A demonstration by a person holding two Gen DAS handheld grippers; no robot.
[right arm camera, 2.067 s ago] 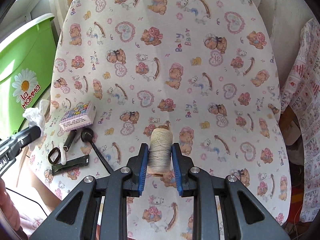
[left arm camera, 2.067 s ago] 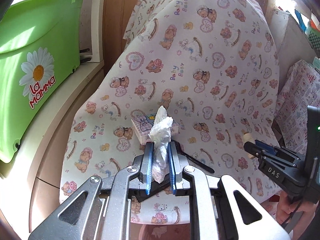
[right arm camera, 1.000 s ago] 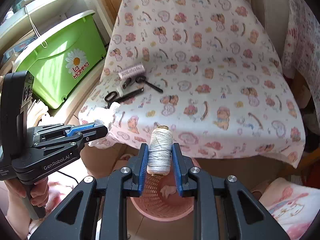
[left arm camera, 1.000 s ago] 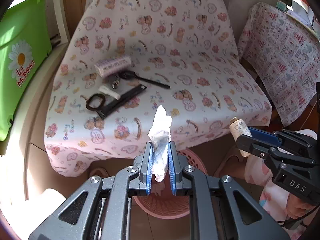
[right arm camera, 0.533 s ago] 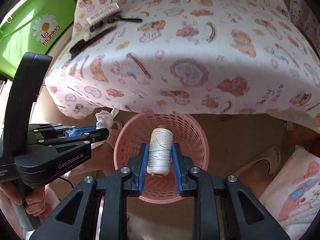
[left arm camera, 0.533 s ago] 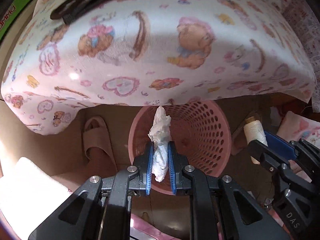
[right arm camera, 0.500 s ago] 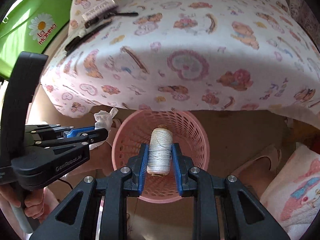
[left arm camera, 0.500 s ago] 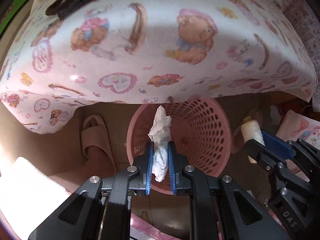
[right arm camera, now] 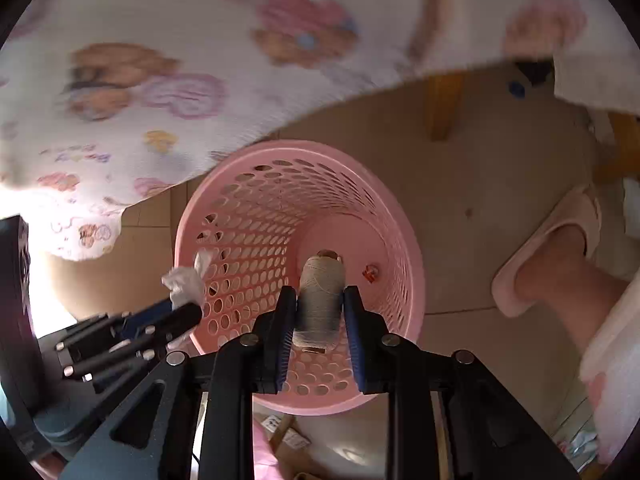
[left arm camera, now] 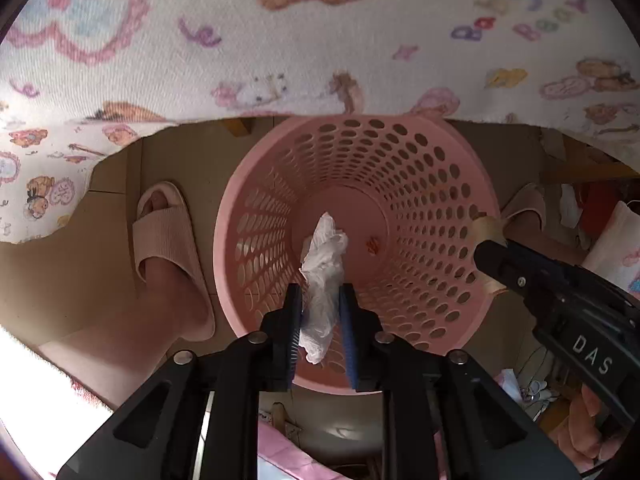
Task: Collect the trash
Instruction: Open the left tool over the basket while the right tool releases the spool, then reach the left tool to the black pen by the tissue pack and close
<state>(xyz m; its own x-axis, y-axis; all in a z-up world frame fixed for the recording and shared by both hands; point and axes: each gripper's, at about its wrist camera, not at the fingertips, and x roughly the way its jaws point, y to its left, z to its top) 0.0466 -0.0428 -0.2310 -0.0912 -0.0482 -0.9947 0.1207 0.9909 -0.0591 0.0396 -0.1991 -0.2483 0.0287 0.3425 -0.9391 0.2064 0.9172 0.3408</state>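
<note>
A pink perforated basket (left arm camera: 420, 184) stands on the floor right under both grippers. My left gripper (left arm camera: 320, 292) points straight down into its mouth with a crumpled white tissue (left arm camera: 324, 256) upright between the blue pads; the jaws are opening and the tissue still touches them. In the right wrist view my right gripper (right arm camera: 319, 294) is shut on a cream thread spool (right arm camera: 322, 280) above the basket (right arm camera: 248, 208). There the left gripper (right arm camera: 188, 312) and tissue (right arm camera: 186, 280) hang at the basket's left rim. A small red scrap (left arm camera: 373, 245) lies on the basket's bottom.
The bear-print cloth (left arm camera: 280, 40) overhangs the basket's far side. A person's slippered feet (left arm camera: 168, 248) (right arm camera: 560, 248) stand on either side of the basket. A wooden leg (right arm camera: 442, 108) rises behind it. Boxes and pink fabric lie at the near edge.
Both grippers have sunk from seat height to just above the basket's mouth, which now fills the views. The left jaws stand slightly wider around the tissue.
</note>
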